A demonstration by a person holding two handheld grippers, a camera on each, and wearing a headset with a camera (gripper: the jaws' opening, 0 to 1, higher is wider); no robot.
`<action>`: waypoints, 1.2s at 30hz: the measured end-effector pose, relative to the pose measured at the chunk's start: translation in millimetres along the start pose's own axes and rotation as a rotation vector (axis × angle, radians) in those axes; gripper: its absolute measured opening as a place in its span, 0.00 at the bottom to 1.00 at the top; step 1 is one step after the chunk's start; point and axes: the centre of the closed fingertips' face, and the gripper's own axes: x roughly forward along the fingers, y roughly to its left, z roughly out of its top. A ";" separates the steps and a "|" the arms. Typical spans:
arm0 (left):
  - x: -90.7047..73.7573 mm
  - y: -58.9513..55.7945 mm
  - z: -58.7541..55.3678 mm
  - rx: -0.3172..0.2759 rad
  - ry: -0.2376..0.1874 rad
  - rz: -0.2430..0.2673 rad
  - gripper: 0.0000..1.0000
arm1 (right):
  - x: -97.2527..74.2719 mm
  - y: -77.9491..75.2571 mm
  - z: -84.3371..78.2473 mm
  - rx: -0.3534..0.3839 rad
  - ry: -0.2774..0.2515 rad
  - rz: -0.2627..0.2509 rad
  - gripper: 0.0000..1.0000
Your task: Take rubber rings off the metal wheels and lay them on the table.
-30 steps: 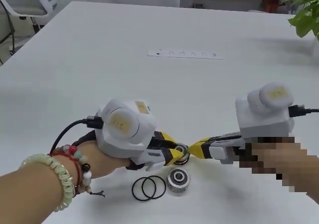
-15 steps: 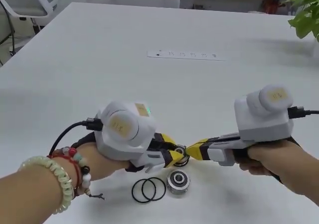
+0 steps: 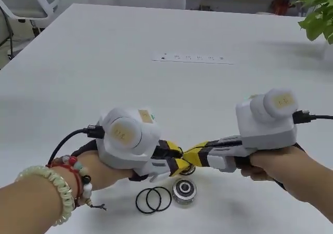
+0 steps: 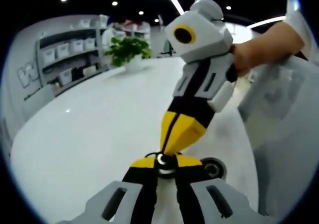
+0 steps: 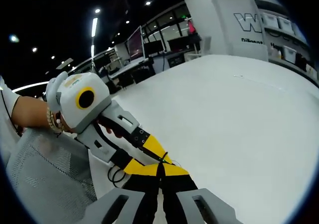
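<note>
Left gripper [image 3: 182,165] clamps small silver metal wheel [image 4: 163,160] above white table [image 3: 104,62]. Right gripper [image 3: 197,155] meets it tip-to-tip from right, jaws pinched together (ring caught? unclear). Two black rubber rings [image 3: 153,199] lie on table below.

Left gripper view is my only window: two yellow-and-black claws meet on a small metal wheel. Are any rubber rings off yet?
Observer: Yes. The head view shows two thin black rubber rings lying overlapped on the white table.
Visitor: Where?
Observer: Nearer the person than the small metal wheel you see gripped, beside a loose silver metal wheel.
Visitor: Anything else there?
Observer: A flat white power strip, far across the table.
</note>
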 end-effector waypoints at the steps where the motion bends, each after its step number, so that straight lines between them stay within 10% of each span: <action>1: 0.1 0.1 0.0 -0.003 -0.002 0.003 0.13 | -1.1 -2.7 -0.5 0.000 0.003 -0.013 0.00; 9: 0.6 0.2 1.2 -0.025 0.016 0.004 0.14 | -3.5 -11.3 -7.2 -0.049 0.034 -0.059 0.00; 17: -14.9 -5.0 28.1 -0.040 -0.014 -0.055 0.19 | -13.3 -16.5 8.0 0.040 -0.012 -0.065 0.00; 22: -39.4 -9.4 39.7 0.000 0.011 -0.099 0.34 | -22.0 -13.8 22.5 0.068 -0.059 -0.059 0.00; 36: -117.5 -3.7 60.4 0.100 0.002 -0.016 0.54 | -28.0 23.8 49.0 0.040 -0.126 0.031 0.00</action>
